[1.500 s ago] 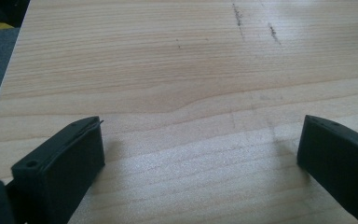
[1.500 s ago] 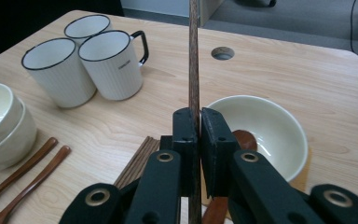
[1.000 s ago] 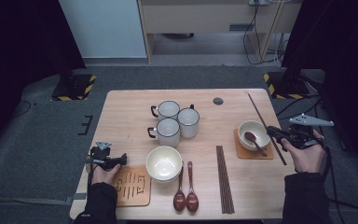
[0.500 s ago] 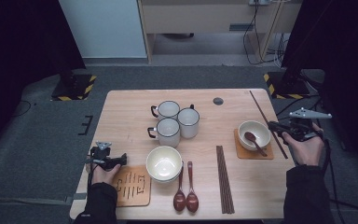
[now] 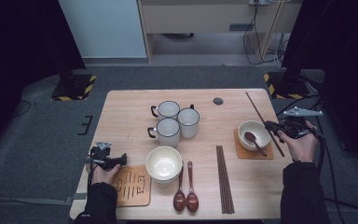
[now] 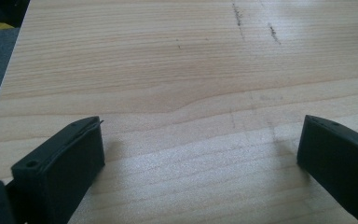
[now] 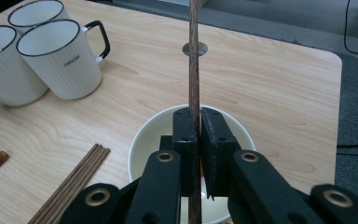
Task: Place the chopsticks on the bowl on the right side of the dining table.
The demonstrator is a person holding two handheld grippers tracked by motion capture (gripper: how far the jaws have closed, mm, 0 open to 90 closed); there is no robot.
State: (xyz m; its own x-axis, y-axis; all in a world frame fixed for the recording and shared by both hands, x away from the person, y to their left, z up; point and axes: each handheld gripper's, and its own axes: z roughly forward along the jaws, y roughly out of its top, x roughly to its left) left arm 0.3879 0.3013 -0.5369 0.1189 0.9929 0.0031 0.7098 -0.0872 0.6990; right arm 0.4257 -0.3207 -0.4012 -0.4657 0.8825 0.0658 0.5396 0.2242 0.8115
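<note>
My right gripper (image 5: 274, 128) (image 7: 195, 135) is shut on a long dark wooden chopstick (image 5: 257, 110) (image 7: 194, 70). It holds the stick over the right edge of a white bowl (image 5: 256, 130) (image 7: 142, 140). That bowl sits on an orange coaster (image 5: 238, 150) with a brown spoon (image 5: 253, 140) inside. In the high view the chopstick slants from the table's far right back past the coaster. My left gripper (image 5: 121, 160) (image 6: 200, 149) rests low at the near left of the table. Its jaws stand wide open over bare wood.
Three white mugs (image 5: 177, 122) (image 7: 58, 60) cluster mid-table. A larger white bowl (image 5: 164, 163) sits near the front, beside a patterned coaster (image 5: 131, 185). Two brown spoons (image 5: 185, 191) and a bundle of chopsticks (image 5: 224, 179) (image 7: 74, 182) lie beside it. A round grommet (image 5: 218, 101) sits at the back.
My right hand has carried the chopstick a little away from the person and toward the bowl on the coaster. The left gripper has stayed put.
</note>
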